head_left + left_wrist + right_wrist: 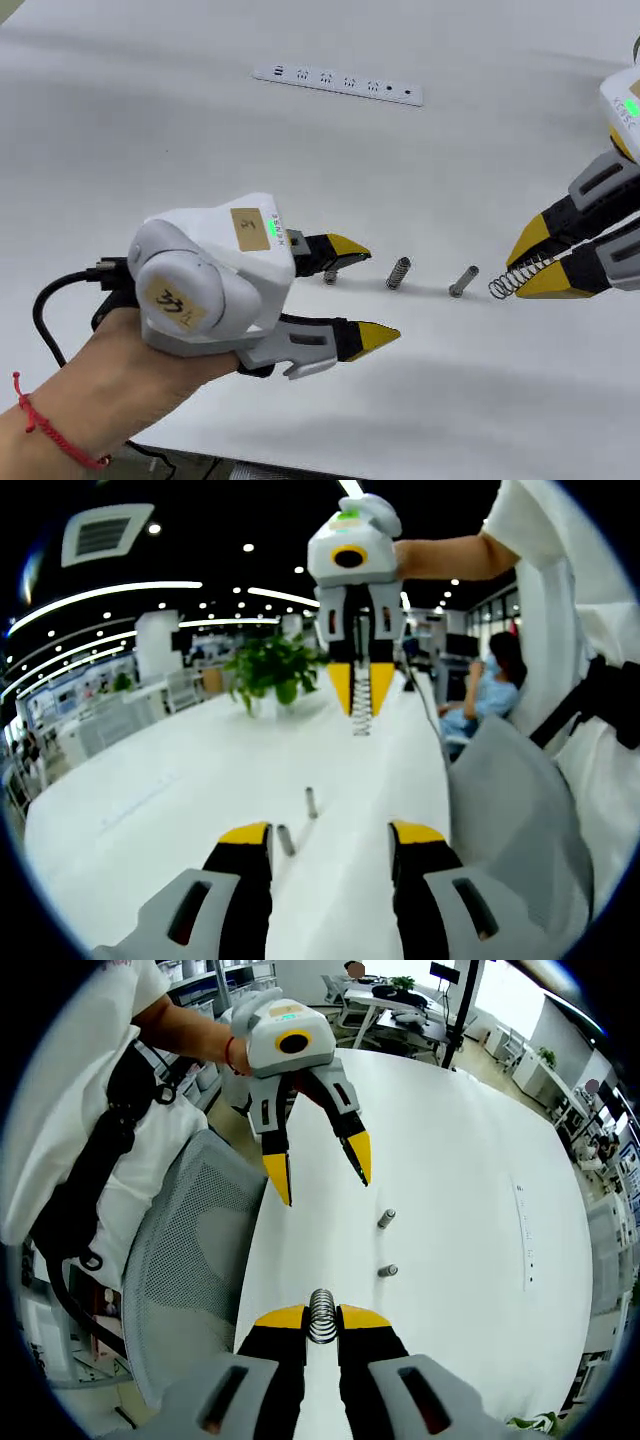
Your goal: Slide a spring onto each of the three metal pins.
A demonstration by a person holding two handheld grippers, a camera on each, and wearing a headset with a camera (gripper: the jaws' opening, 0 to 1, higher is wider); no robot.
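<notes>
Spring seemingly half hidden by right hand-held gripper.

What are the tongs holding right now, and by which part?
Right tongs pinch a spring by one end, the rest sticking out past the tips. Left tongs are open, holding nothing.

I see the surface as smooth, matt white, with barely any glare. The left tongs have a glossy white plastic shell bearing a tan, paper-like label. The spring in the right tongs is bright bare wire, shinier than the dull grey metal pin.
</notes>
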